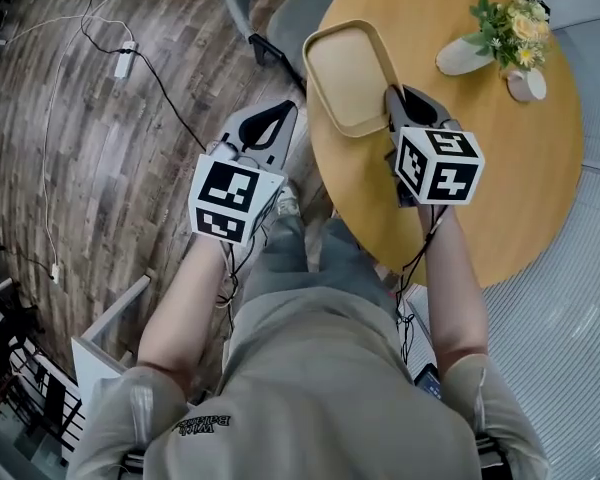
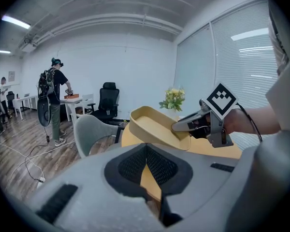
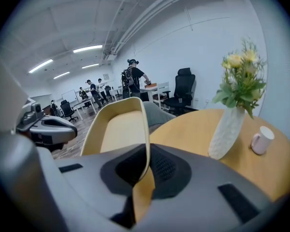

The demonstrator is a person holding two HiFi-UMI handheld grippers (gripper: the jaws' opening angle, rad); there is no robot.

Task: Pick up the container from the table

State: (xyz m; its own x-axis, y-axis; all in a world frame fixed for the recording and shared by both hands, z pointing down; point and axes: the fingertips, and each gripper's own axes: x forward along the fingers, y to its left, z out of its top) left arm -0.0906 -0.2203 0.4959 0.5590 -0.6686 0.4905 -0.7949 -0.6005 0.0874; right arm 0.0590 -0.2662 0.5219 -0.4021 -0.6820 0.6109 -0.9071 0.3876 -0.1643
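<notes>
The container (image 1: 352, 73) is a shallow tan tray with rounded corners, at the near left of the round wooden table (image 1: 520, 168). My right gripper (image 1: 392, 96) is shut on its right rim. In the right gripper view the rim of the container (image 3: 118, 129) runs between the pads of the right gripper (image 3: 146, 166). The left gripper view shows the container (image 2: 154, 127) tilted and raised above the tabletop, past the table's edge. My left gripper (image 1: 285, 108) hangs left of the table over the floor, shut on nothing. Its pads meet at the left gripper (image 2: 146, 154).
A white vase of flowers (image 1: 467, 56) and a small white mug (image 1: 528, 84) stand at the table's far side. A grey chair (image 1: 285, 13) is behind the table's left edge. Cables and a power strip (image 1: 126, 60) lie on the wooden floor. People stand at desks far off.
</notes>
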